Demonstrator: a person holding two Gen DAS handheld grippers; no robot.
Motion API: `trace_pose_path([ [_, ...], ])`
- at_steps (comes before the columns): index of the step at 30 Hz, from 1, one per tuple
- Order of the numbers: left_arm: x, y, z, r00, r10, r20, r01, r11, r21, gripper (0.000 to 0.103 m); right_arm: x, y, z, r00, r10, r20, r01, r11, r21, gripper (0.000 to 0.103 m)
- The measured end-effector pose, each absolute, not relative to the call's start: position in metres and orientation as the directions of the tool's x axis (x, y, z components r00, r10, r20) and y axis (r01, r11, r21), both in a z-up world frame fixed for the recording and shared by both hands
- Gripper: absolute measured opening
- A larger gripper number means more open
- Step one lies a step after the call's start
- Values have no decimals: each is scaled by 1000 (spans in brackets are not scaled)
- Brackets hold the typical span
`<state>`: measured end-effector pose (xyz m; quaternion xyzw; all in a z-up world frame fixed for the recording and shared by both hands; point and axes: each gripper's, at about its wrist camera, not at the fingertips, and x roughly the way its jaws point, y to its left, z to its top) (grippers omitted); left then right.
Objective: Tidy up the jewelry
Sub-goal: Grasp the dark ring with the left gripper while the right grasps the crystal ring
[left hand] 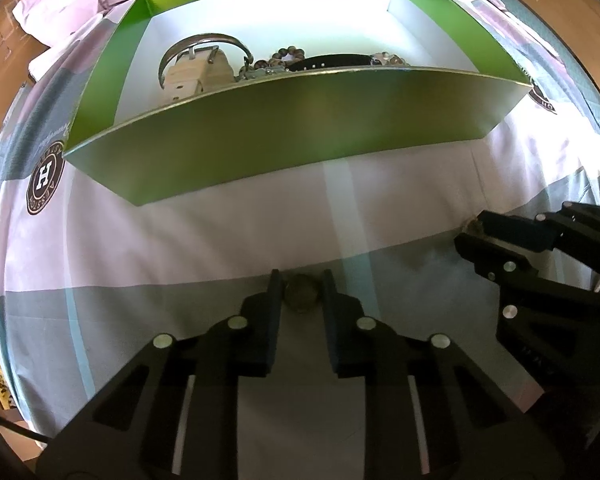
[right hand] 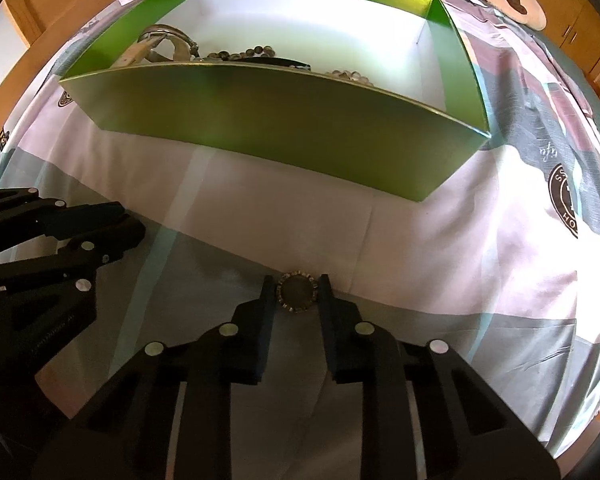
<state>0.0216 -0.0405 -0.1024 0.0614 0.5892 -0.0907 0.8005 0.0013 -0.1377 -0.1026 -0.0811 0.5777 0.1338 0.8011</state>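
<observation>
The left claw (left hand: 302, 294) pinches a dull round bead (left hand: 302, 298); the right claw (right hand: 297, 292) clamps a studded ring (right hand: 297, 293). Ahead stands a glossy green box (right hand: 260, 120).

1. Green box (right hand: 284, 128), white inside, on a bedsheet (right hand: 440, 240) of pale pink, grey and light-blue blocks with brown round emblems.
2. Black left claw (left hand: 302, 280) and black right claw (right hand: 297, 282).
3. Cream watch strap (left hand: 192, 74); brownish bead strings (left hand: 284, 58).

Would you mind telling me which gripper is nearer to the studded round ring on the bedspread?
Right. The right gripper has the studded round ring between its fingertips, closed on it. The left gripper is off to its left, around a separate small piece.
</observation>
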Motion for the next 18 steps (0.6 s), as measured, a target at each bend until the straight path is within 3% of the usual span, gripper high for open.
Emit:
trace_pose_path([
  [9, 33, 7, -91, 286, -185, -940, 126, 980, -155, 19, 5, -152, -91, 319, 145, -937, -276, 960, 54, 21],
  [18, 19, 0, -85, 325, -111, -939, 117, 990, -77, 19, 4, -156, -77, 358, 156, -921, -302, 952, 44, 21],
])
